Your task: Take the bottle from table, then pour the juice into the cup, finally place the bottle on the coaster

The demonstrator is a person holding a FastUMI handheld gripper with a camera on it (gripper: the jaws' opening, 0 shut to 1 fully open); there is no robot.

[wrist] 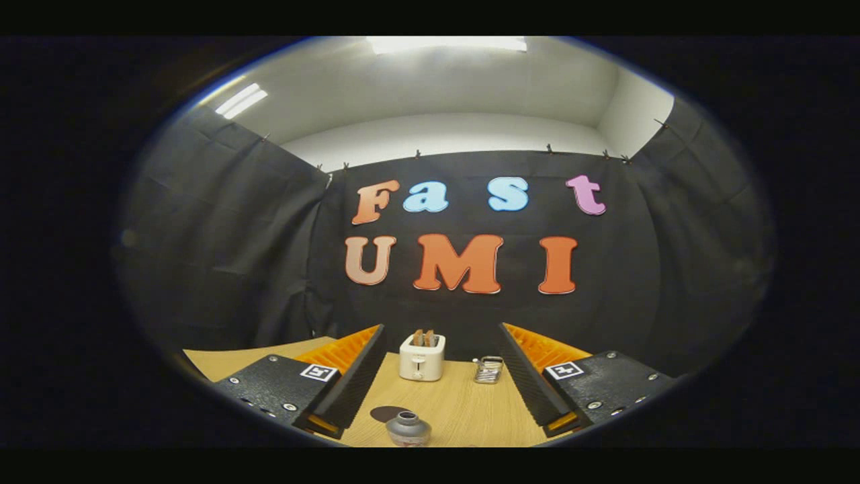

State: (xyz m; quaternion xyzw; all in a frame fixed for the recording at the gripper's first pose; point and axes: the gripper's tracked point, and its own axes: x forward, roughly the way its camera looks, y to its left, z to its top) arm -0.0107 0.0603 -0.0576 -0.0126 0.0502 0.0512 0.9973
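Gripper (pixel 437 376) fingers spread apart; between them, near, a grey-capped bottle (pixel 408 428), its lower body cut off.

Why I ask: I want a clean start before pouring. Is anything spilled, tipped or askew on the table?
Nothing stands out. The grey-capped bottle stands upright between the open gripper fingers, beside a dark round coaster. Beyond, the white toaster and the clear glass cup stand upright on the dry wooden table.

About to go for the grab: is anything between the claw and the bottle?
Nothing visible. The claw is open, and the bottle stands on the table between its fingers, with bare wood around it. The toaster and glass cup stand farther back.
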